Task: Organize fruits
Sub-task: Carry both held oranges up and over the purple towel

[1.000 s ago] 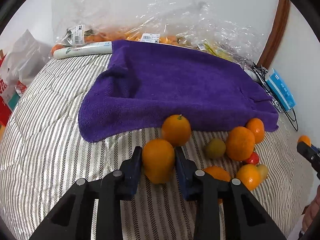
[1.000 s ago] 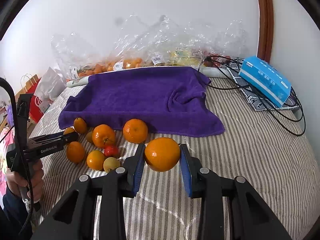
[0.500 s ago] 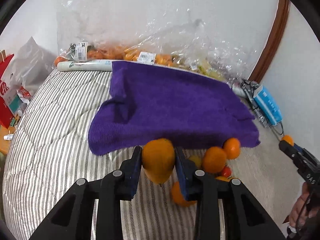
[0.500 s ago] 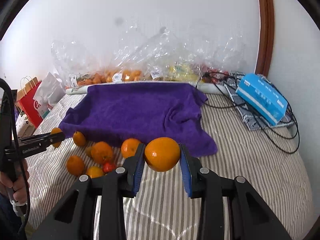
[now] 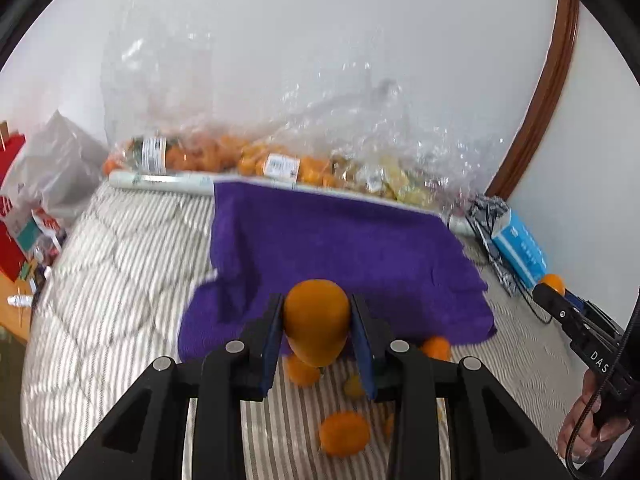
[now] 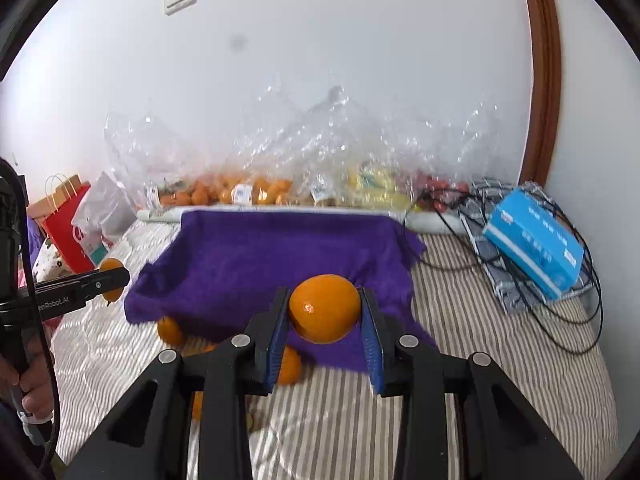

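Oranges, two: one clamped in your left claw (image 5: 316,330), one (image 6: 325,308) clamped in your right claw (image 6: 326,320), both now lifted off the striped bed (image 6: 480,360) above the purple towel's (image 5: 340,248) near edge, ready for placing; loose fruit remains below.

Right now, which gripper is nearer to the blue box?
Right. The right gripper holds its orange just beside the blue box; the left gripper is farther, across the purple towel.

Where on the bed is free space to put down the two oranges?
The purple towel is bare across its whole top. The striped cover is also free between the towel and the black cables. At the towel's near edge it is crowded with loose fruit.
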`<state>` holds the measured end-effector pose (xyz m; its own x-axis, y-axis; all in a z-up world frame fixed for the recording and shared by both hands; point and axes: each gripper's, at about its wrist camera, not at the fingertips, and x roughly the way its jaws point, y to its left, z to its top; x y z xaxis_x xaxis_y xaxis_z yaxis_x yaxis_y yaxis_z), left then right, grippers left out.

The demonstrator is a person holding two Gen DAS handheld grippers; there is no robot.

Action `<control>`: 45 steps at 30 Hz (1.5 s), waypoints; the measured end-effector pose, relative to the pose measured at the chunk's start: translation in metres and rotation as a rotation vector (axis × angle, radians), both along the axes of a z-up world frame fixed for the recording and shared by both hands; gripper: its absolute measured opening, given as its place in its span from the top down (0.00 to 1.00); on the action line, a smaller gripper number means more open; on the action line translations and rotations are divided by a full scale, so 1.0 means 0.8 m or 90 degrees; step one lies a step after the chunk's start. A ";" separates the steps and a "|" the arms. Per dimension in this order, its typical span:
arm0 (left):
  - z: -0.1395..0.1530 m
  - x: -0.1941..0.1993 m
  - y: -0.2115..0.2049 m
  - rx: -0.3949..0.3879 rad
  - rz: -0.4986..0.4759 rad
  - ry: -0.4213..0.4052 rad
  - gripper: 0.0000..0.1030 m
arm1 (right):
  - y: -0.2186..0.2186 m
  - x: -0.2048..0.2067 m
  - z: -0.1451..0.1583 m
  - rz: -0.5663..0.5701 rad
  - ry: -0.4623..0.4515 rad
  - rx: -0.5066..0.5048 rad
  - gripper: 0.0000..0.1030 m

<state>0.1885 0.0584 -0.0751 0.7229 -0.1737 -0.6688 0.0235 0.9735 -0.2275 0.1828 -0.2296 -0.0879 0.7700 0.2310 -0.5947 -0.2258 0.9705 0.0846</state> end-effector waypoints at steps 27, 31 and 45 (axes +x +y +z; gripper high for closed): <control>-0.049 0.138 -0.004 -0.020 0.015 0.028 0.70 | 0.028 0.163 -0.044 -0.010 0.047 0.015 0.67; -0.060 0.152 -0.008 -0.019 0.012 0.043 0.70 | 0.022 0.175 -0.060 -0.015 0.066 0.019 0.67; -0.094 0.170 -0.016 -0.013 0.002 0.085 0.70 | 0.013 0.196 -0.101 -0.024 0.122 0.008 0.67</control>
<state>0.3246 0.0458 -0.1500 0.6284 -0.1856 -0.7554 -0.0114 0.9688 -0.2475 0.3400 -0.2190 -0.1688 0.6517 0.2127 -0.7280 -0.1681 0.9765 0.1349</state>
